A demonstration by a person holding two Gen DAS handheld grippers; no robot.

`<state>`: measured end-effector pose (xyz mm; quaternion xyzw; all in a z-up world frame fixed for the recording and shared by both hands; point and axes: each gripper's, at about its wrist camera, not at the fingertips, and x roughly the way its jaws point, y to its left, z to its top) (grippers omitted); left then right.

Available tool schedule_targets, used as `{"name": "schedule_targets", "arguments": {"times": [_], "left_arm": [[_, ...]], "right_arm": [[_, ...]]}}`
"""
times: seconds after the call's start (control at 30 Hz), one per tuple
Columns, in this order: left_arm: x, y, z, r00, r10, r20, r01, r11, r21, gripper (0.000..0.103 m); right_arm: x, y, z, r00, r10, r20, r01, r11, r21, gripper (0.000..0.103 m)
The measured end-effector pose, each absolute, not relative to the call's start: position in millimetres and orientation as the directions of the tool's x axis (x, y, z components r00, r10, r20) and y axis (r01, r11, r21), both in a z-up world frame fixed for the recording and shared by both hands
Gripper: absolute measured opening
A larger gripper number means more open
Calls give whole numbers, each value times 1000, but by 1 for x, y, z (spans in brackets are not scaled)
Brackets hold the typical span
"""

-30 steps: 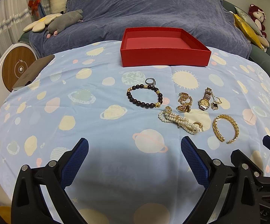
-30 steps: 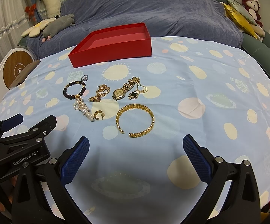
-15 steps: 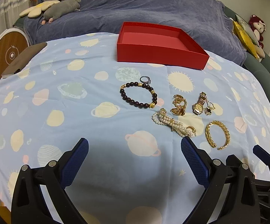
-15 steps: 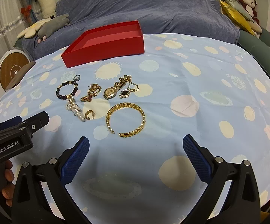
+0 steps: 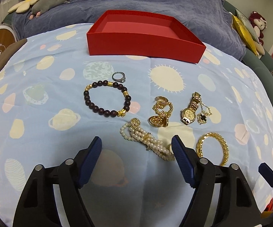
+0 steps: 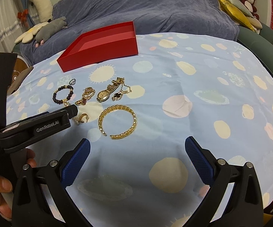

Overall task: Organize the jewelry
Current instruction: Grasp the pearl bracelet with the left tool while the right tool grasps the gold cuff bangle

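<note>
Left gripper spread wide, nothing held, low over the cloth, tips beside the pearl strand. Right gripper likewise apart and empty, hovering short of the jewelry. Farthest back, open red box. In front of the box, largest first: dark bead bracelet, gold cuff, pearl strand, gold watch, silver ring. Likely light, slippery, tangle-prone; cuff stiff, best pinched across its band; pearls limp, best taken mid-bundle.
</note>
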<state>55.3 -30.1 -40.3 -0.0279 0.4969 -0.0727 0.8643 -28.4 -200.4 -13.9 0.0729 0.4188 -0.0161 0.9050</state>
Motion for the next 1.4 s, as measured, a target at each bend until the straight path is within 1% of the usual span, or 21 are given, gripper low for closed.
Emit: {"name": "schedule_targets", "arguments": {"times": [0.1,0.17,0.23,0.3,0.4,0.5,0.63,0.77,0.83,0.87,0.93,1.0,1.03,1.07,1.1,1.3,1.4], "left_arm": [[54,-33,-41,522,-120,-844,106,992,-75,62],[53,-31,-41,531,-108,-841,110,992,-58,50],[52,-28,-41,537,-105,-837,119,992,-49,26],[52,-24,-40,538,-121,-834,122,990,-65,13],[51,-17,-36,542,-149,-827,121,988,-98,13],[45,-10,-28,571,-144,-809,126,988,-87,13],[36,2,-14,579,-183,-794,135,983,-128,13],[30,11,-6,584,-207,-785,143,978,-151,13],[29,14,-5,584,-209,-784,143,978,-154,13],[29,16,-5,585,-205,-785,143,978,-149,13],[28,18,-5,589,-195,-784,141,980,-138,13],[28,20,-4,591,-196,-782,141,980,-139,13],[28,22,-4,591,-200,-781,142,979,-144,13],[28,23,-5,589,-199,-783,140,980,-144,13],[28,25,-5,587,-198,-785,138,980,-144,13],[30,30,-4,583,-201,-787,132,979,-153,13],[37,29,5,579,-215,-786,145,976,-160,13]], "right_arm": [[-29,-203,-13,649,29,-760,93,989,117,98],[-28,-204,-13,647,33,-761,93,988,122,98],[-28,-204,-14,643,44,-765,87,988,130,98],[-26,-202,-14,638,57,-768,80,987,139,98],[-25,-199,-16,633,70,-771,71,987,147,98],[-20,-198,-18,634,60,-771,76,987,140,97],[-8,-196,-24,630,42,-776,97,987,132,97],[5,-182,-36,620,26,-785,70,994,89,96],[10,-172,-42,614,5,-790,47,998,42,91],[12,-169,-45,610,-3,-792,35,999,23,85],[13,-164,-45,629,-18,-777,27,1000,-2,83],[15,-163,-43,632,-8,-775,19,1000,5,72],[16,-163,-42,634,-1,-773,19,1000,14,69],[16,-164,-42,636,8,-772,18,999,26,61],[17,-164,-41,637,7,-771,23,999,28,56],[14,-171,-32,640,53,-767,35,995,98,56],[18,-173,-8,652,107,-751,10,989,149,56]]}}
